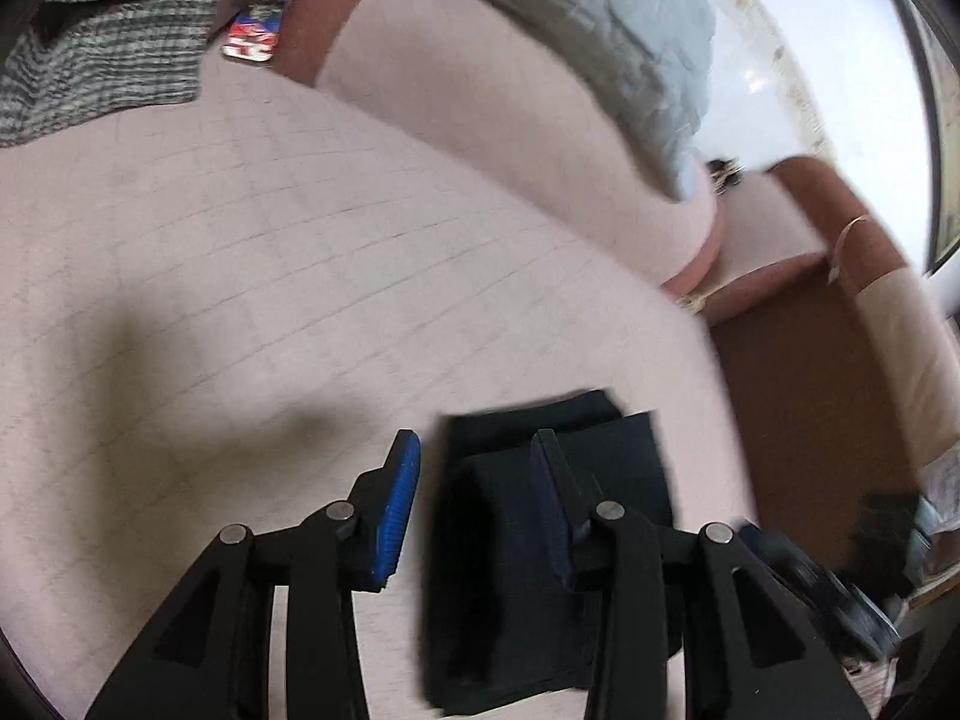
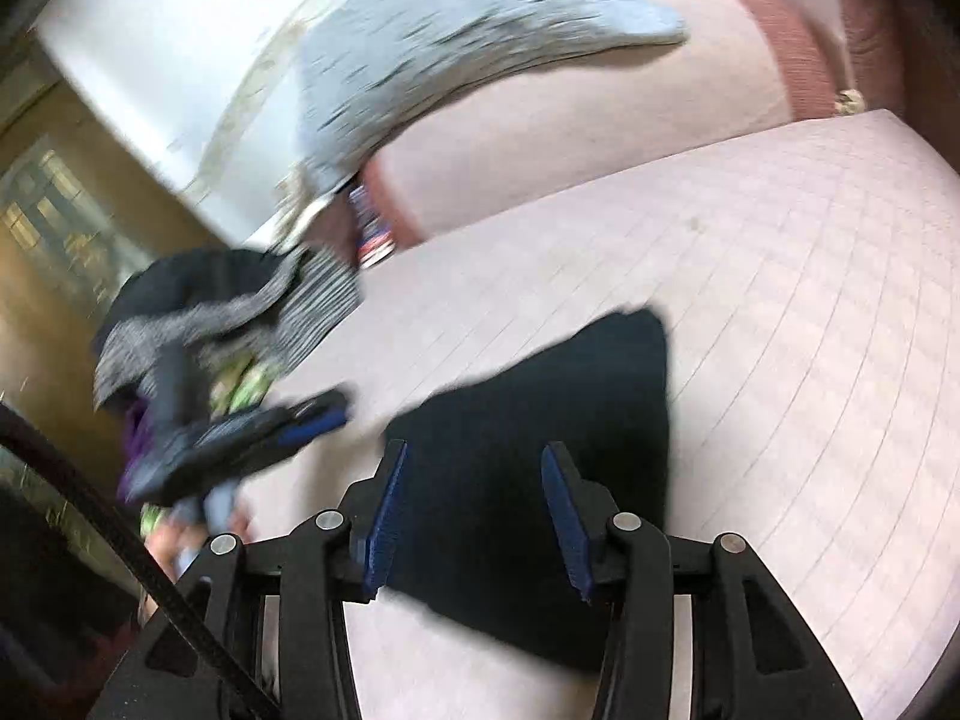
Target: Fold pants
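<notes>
Left wrist view: the left tool [image 1: 474, 474] is seen with its blue-padded fingers spread apart and nothing clamped between them; the right-hand pad is laid over the dark cloth, the left-hand pad over bare bed cover.

Right wrist view: the right tool [image 2: 474, 489] is likewise held with its fingers apart and empty, hovering over the near part of the same cloth.

Pants [image 1: 552, 540]: a dark, compact, roughly rectangular bundle is seen lying flat on the pale quilted bed [image 1: 270, 252], with stacked layers showing at its far edge; it is judged to be folded already, or nearly so.

Why the tools are spread: since no cloth is pinched, the fold is taken as released, the bundle being left to rest under its own weight.

Placement on the bed: the bundle is set on open cover, well apart from the heap of other clothes [image 2: 198, 324] at the bed's edge, presumably so that it is kept separate from unsorted items.

Other tool seen: the left tool appears blurred in the right wrist view, beside the bundle's left edge and apart from it.

Surroundings: a grey blanket [image 1: 630, 36] is draped over the pink bolster behind, well apart from the pants.

Uncertainty: both pictures are motion-blurred, so the number of layers cannot be told.
</notes>
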